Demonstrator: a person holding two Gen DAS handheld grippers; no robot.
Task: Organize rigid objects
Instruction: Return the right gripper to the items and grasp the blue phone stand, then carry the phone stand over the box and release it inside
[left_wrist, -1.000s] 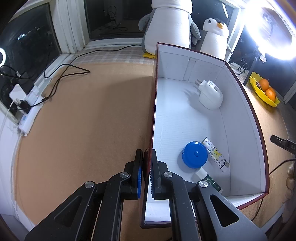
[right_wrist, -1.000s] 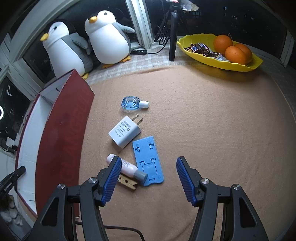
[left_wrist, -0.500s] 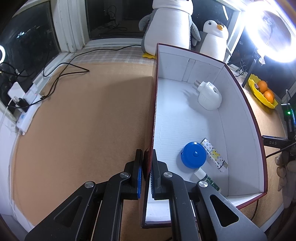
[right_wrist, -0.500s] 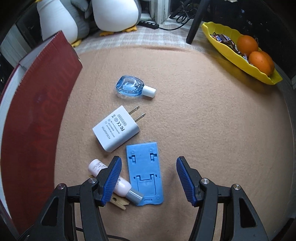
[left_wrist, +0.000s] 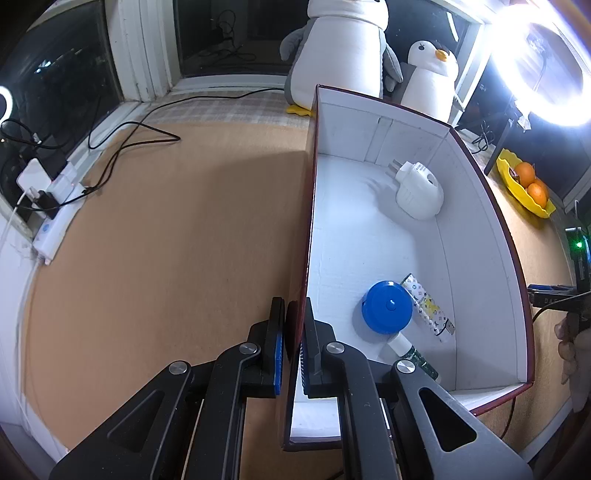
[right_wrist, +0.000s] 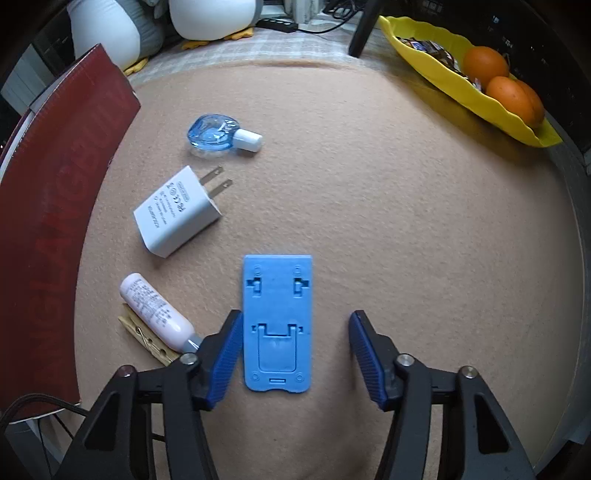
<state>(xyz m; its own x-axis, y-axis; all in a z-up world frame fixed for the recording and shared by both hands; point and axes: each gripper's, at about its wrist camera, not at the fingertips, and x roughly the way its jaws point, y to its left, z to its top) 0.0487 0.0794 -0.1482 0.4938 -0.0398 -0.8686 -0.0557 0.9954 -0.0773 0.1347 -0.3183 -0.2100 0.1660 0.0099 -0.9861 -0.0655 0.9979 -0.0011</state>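
Note:
My left gripper (left_wrist: 293, 306) is shut on the near left wall of the red box (left_wrist: 480, 229) with a white inside. In the box lie a white plug-in device (left_wrist: 419, 192), a blue round disc (left_wrist: 387, 306), a patterned stick (left_wrist: 428, 308) and a small white-capped bottle (left_wrist: 410, 354). My right gripper (right_wrist: 295, 321) points down over a flat blue phone stand (right_wrist: 277, 295) on the tan cloth. Its jaws are closing with the stand between them; the left pad is at the stand's edge, the right pad stands clear.
Left of the stand lie a white charger (right_wrist: 177, 214), a blue bottle (right_wrist: 214, 134), a pink tube (right_wrist: 155, 310) over a wooden clothespin (right_wrist: 144, 338). The box's red wall (right_wrist: 55, 184) stands further left. A yellow tray (right_wrist: 461, 85) with oranges is far right. Power strip and cables (left_wrist: 55, 206) lie at the left.
My right gripper has come down and turned so that the blue stand lies between its fingers, which have narrowed. The left gripper has not moved.

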